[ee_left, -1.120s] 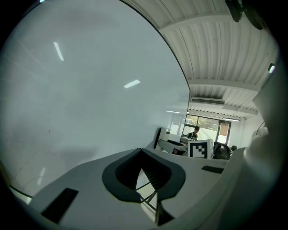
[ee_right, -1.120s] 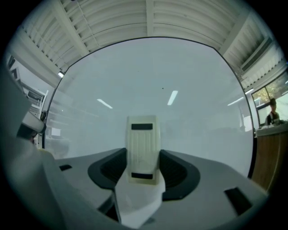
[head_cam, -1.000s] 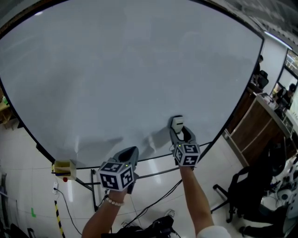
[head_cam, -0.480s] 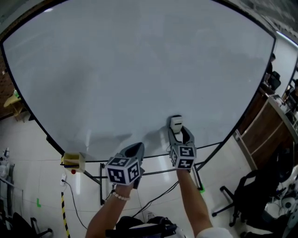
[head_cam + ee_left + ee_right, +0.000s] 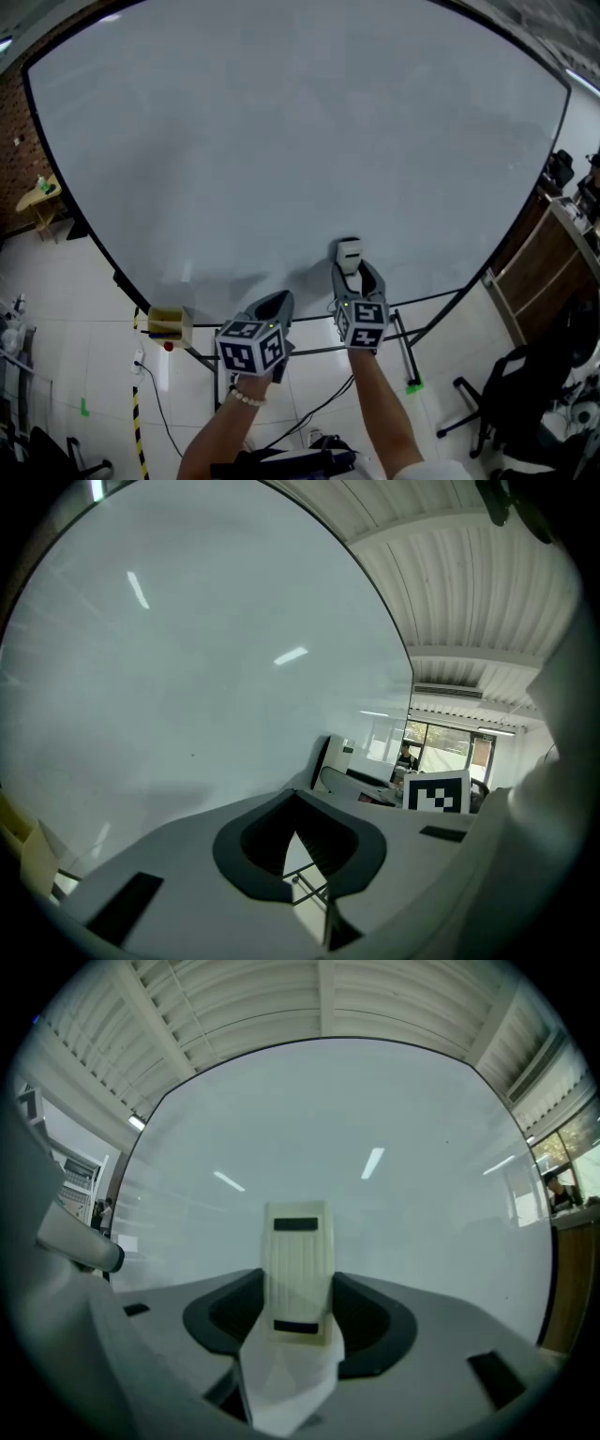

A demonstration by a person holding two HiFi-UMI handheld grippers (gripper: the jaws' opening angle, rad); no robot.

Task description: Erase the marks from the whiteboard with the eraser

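The whiteboard [image 5: 281,141] fills the head view, and I see no marks on it. My right gripper [image 5: 352,272] is shut on the pale eraser [image 5: 349,253], which stands upright against the board just above its lower edge. In the right gripper view the ribbed eraser [image 5: 298,1269] sticks up from between the jaws of the right gripper [image 5: 298,1321], with the whiteboard [image 5: 375,1147] close behind. My left gripper [image 5: 274,305] hangs below the board's edge, shut and holding nothing. The left gripper view shows the left gripper [image 5: 298,832] with its pads together, the whiteboard [image 5: 187,667] and the eraser [image 5: 337,761] off to the right.
A small yellowish box [image 5: 170,323] hangs at the board's lower left edge. The stand's dark bars [image 5: 309,352] and cables run below my grippers. An office chair [image 5: 525,394] and a wooden counter [image 5: 548,272] are at the right, and a small table [image 5: 42,202] at the far left.
The view has swung so the board sits further right in frame. The right gripper and eraser stay near the board's lower edge, slightly lower and to the left. The left gripper remains shut.
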